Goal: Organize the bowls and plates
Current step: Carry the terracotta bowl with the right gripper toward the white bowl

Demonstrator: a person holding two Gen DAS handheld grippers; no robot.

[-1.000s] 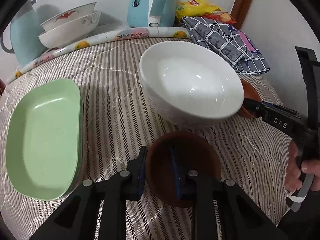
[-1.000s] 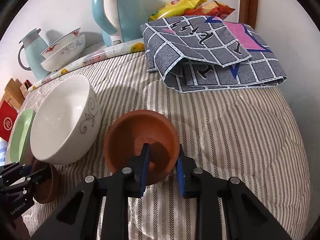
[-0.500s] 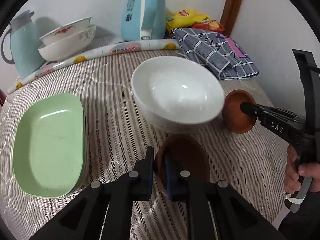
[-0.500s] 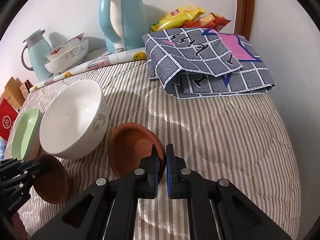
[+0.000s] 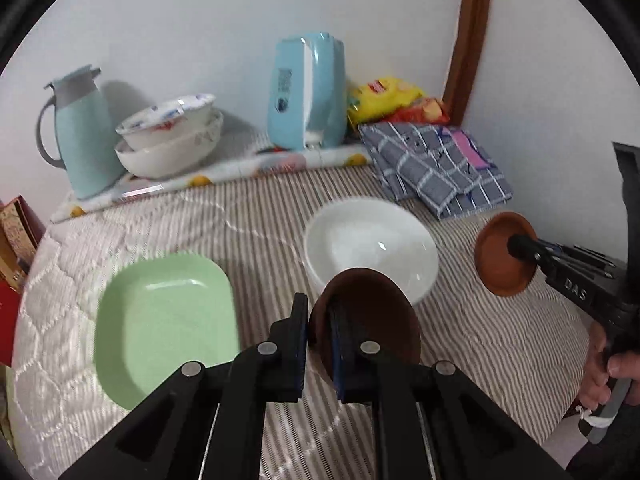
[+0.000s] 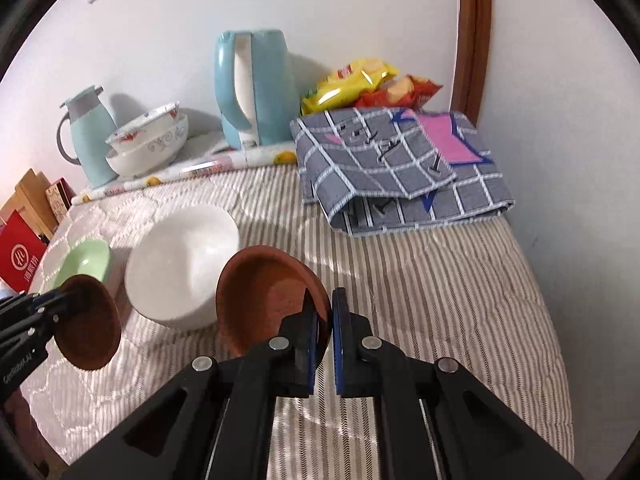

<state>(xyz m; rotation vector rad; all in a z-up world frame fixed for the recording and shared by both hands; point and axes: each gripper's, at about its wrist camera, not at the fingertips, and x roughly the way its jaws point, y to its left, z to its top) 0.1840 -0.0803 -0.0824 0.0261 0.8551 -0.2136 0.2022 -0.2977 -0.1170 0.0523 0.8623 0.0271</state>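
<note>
My left gripper (image 5: 319, 312) is shut on the rim of a dark brown bowl (image 5: 372, 316), held tilted above the striped quilt. My right gripper (image 6: 325, 308) is shut on the rim of an orange-brown bowl (image 6: 264, 292), also lifted and tilted. Each gripper shows in the other view: the right gripper (image 5: 516, 246) with its orange-brown bowl (image 5: 500, 256) at right, the left gripper (image 6: 60, 300) with its dark brown bowl (image 6: 90, 328) at left. A big white bowl (image 5: 372, 248) (image 6: 180, 268) rests between them. Green plates (image 5: 164, 320) (image 6: 86, 262) lie stacked at left.
Two patterned bowls (image 5: 172, 140) are stacked at the back beside a blue jug (image 5: 80, 128) and a blue kettle (image 5: 308, 88). A folded checked cloth (image 6: 400, 168) and snack bags (image 6: 360, 84) lie back right. A hand (image 5: 612, 376) grips the right tool. Red boxes (image 6: 20, 256) stand left.
Both grippers closed on the rims of their brown bowls and lifted them off the quilt, tilting them. The white bowl and green plates stayed put.
</note>
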